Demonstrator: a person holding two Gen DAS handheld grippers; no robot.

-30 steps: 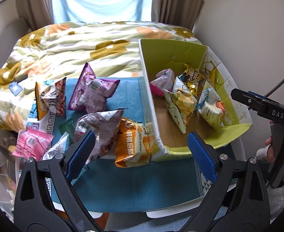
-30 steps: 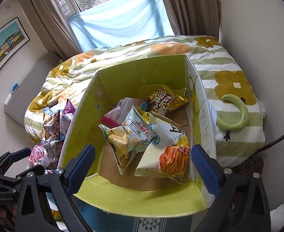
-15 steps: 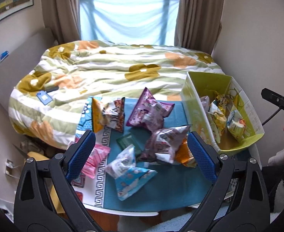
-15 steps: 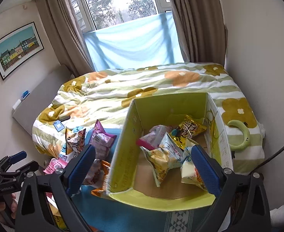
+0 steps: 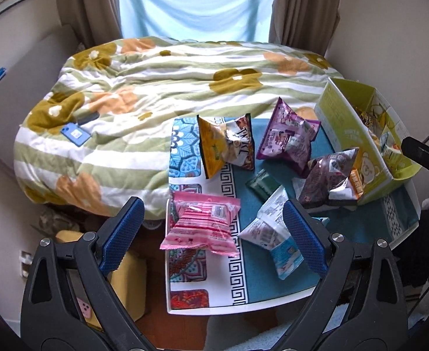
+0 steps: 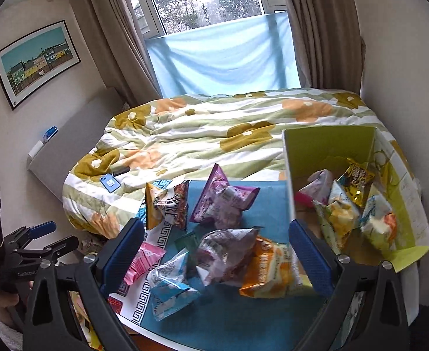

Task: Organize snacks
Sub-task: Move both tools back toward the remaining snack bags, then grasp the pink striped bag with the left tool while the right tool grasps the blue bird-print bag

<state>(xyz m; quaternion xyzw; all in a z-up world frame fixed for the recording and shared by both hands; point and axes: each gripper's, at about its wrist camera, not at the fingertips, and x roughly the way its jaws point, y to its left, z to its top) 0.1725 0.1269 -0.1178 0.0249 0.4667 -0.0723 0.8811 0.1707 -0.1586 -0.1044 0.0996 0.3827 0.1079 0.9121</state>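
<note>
Left wall: framed townscape print (image 6: 36, 58). Centre: flowered duvet (image 5: 162, 87), curtained window (image 6: 214, 0). Tabletop (image 5: 273, 289), patterned cloth: pink packet (image 5: 204, 228) at left edge, loose snack bags (image 5: 284, 143) mid-surface, green carton (image 6: 325, 152) at right edge, part-filled. Left gripper (image 5: 211, 234), right gripper (image 6: 217, 254): jaws apart, empty.

Both grippers pull back and swing left, away from the box (image 6: 328, 146). The left gripper (image 5: 211, 234), which a second ago hung over the bags beside the box, now hangs over the pink bag (image 5: 202, 228) and the white-and-blue bag (image 5: 273, 234) at the table's left end, and the box sits far right in its view. The right gripper (image 6: 217, 251), earlier above the box, now hangs over the loose bags, among them the orange bag (image 6: 270, 269).
</note>
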